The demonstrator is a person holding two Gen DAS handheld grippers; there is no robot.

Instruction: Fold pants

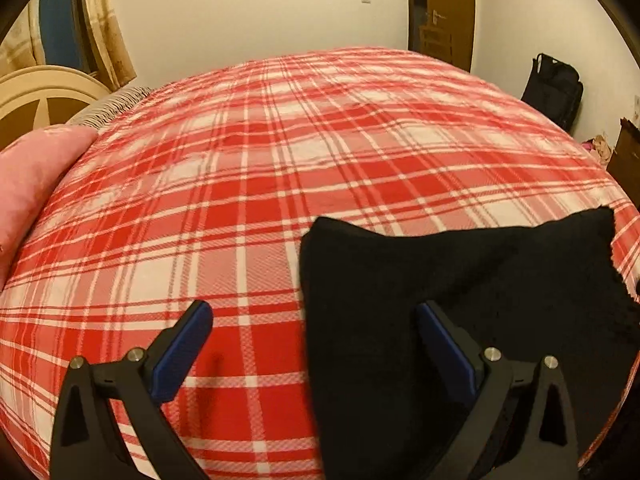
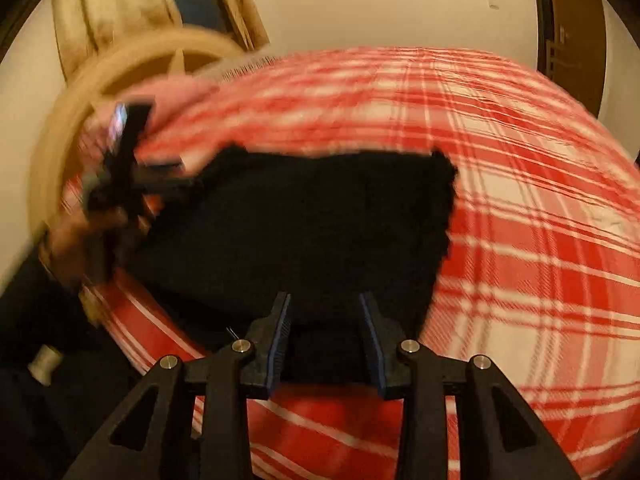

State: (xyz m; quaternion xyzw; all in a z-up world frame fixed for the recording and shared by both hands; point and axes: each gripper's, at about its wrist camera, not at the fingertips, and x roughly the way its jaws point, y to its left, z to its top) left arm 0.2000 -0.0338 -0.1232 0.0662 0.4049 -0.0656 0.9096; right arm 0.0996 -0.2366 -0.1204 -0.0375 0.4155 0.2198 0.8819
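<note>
The black pants (image 1: 448,280) lie folded into a compact rectangle on the red and white plaid bed cover (image 1: 248,168). My left gripper (image 1: 314,314) is wide open just above the pants' left edge, one finger over the plaid and one over the black cloth, holding nothing. In the right wrist view the pants (image 2: 304,220) fill the middle, and my right gripper (image 2: 325,304) stands part open over their near edge with black cloth between the fingers; the view is blurred. The left gripper (image 2: 160,172) shows blurred at the pants' far left corner.
A pink pillow (image 1: 32,176) lies at the left of the bed, by a cream headboard (image 1: 40,96). A black bag (image 1: 556,88) stands on the floor at the far right near a wooden door (image 1: 448,12). The bed's near edge (image 2: 132,344) runs below the pants.
</note>
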